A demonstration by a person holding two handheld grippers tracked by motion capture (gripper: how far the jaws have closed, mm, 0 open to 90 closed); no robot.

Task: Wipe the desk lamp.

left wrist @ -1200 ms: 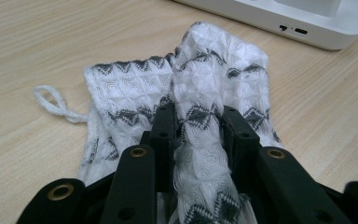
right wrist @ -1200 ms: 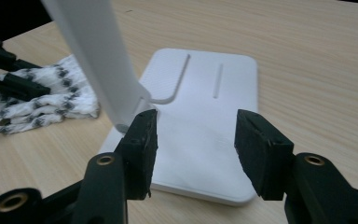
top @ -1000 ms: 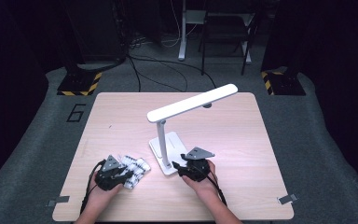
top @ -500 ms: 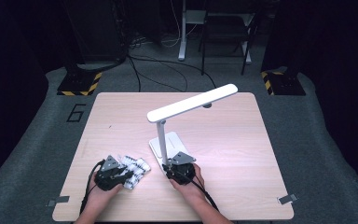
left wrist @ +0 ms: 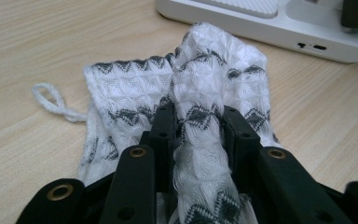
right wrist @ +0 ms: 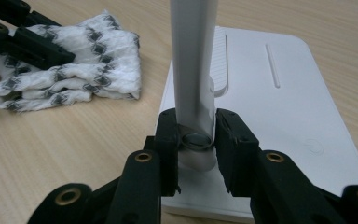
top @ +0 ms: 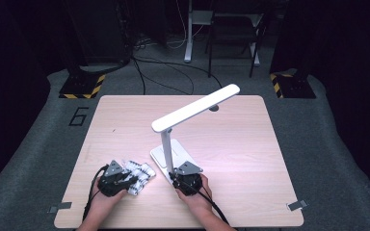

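White waffle-weave cloth (left wrist: 200, 88) with grey zigzag bands — that's what the left gripper (left wrist: 199, 119) has, a raised fold of it pinched tight between the two black jaws, the rest lying crumpled on the wooden table (top: 250, 144). A loop of white cord (left wrist: 51, 100) trails off one corner of it, flat on the wood. From the high view the cloth (top: 138, 174) lies near the front edge of the table, left of centre, just beside the lamp base (top: 178, 153).

Over to the right gripper (right wrist: 196, 140) — its jaws have just been closing, and now they sit on either side of the white lamp post (right wrist: 193, 60) right down at its hinge, the pads pressing on the foot of the post. The post rises straight up from the flat white base (right wrist: 279, 107), and from above the long lamp head (top: 197, 107) slants out over the middle of the table.

In the right gripper view the cloth (right wrist: 74, 65) lies just left of the base, with the left gripper's jaws (right wrist: 25, 39) on it. Both hands come in from the near edge, cables (top: 212, 202) trailing back.
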